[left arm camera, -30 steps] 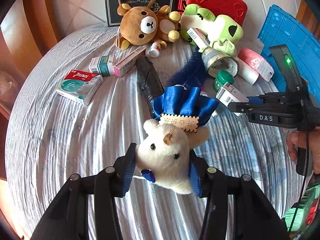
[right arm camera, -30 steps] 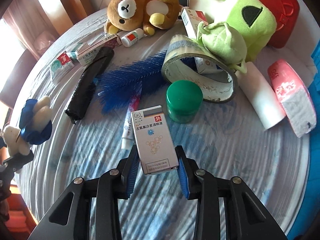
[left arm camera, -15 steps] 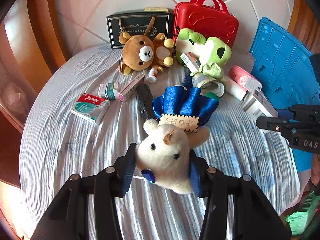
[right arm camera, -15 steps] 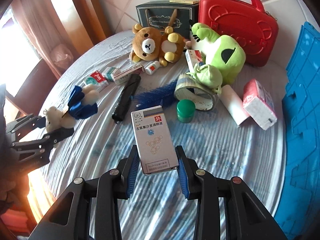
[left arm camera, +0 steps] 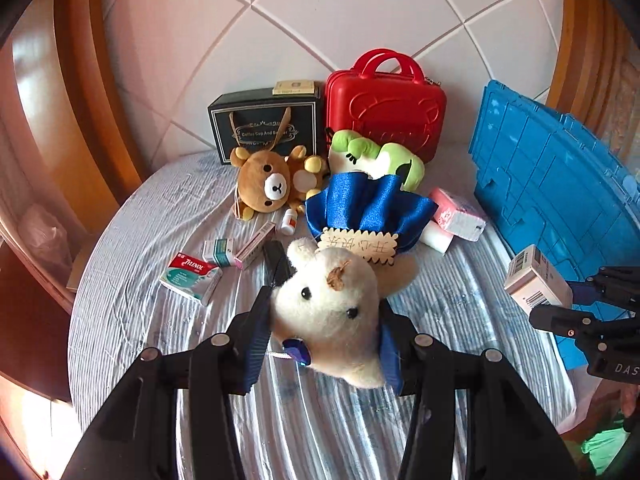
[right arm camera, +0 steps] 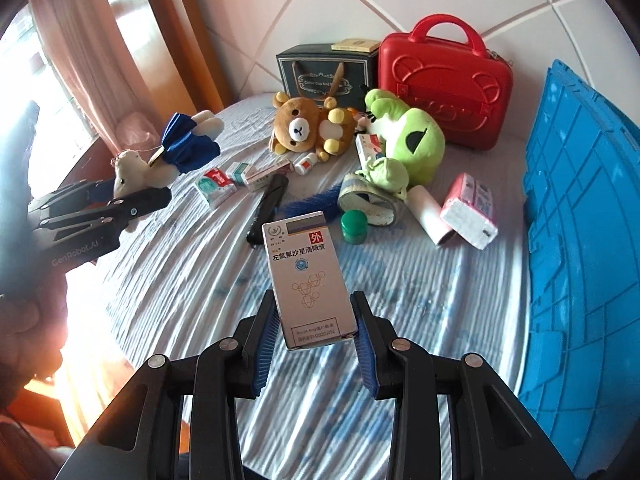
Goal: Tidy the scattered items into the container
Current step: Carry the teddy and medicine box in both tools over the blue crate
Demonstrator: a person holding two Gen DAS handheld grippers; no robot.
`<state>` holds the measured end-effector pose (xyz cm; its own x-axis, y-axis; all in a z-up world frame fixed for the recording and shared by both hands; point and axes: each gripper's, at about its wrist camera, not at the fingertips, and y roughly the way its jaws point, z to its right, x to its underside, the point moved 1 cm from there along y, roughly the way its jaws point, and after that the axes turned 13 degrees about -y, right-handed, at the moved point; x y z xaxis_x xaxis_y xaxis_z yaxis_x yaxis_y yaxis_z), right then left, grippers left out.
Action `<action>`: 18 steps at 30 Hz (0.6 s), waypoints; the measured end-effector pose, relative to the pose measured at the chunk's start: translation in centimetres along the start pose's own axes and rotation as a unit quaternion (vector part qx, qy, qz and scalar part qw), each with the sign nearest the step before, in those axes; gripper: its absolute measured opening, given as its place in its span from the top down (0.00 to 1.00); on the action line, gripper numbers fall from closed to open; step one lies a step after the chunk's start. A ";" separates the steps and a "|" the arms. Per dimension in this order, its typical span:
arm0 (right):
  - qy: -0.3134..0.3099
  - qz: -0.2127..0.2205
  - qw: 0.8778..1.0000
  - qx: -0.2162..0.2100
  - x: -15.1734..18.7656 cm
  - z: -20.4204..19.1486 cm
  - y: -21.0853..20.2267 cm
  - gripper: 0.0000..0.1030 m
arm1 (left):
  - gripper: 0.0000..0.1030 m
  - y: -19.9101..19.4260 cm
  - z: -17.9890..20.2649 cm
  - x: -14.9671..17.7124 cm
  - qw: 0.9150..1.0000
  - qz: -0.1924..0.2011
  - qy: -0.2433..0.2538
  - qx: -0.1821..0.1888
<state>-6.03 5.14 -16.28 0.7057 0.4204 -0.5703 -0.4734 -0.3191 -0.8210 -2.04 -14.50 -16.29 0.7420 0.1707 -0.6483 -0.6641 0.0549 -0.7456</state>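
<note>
A round table covered in a pale blue-and-white striped, wrinkled cloth stands against a wall of large white tiles laid diagonally, with thin grey grout lines. Warm brown wooden trim runs up beside the tiles on the left, and a similar wooden strip shows at the right. In the right wrist view, a pinkish curtain hangs at the far left, and strong daylight pours in there, washing out the table's left edge.

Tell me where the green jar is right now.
In the right wrist view, the green jar stands on the striped tablecloth just right of centre, beside the tape roll below the frog plush.
</note>
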 end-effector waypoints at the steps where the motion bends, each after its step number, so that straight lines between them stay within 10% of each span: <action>1: 0.001 0.007 1.000 0.000 0.0 0.2 -0.8 0.66 | 0.55 -0.5 0.5 -0.2 1.000 0.003 0.002 0.002; 18: 0.003 0.066 0.998 0.008 0.3 5.4 -9.0 0.66 | 0.55 -7.1 8.6 -4.1 0.997 0.069 0.002 0.027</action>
<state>-4.43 12.68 -9.20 0.6392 0.3709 -0.6737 -0.5708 -0.3582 -0.7388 -1.14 -7.12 -6.98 0.6430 0.1759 -0.7454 -0.7642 0.0835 -0.6395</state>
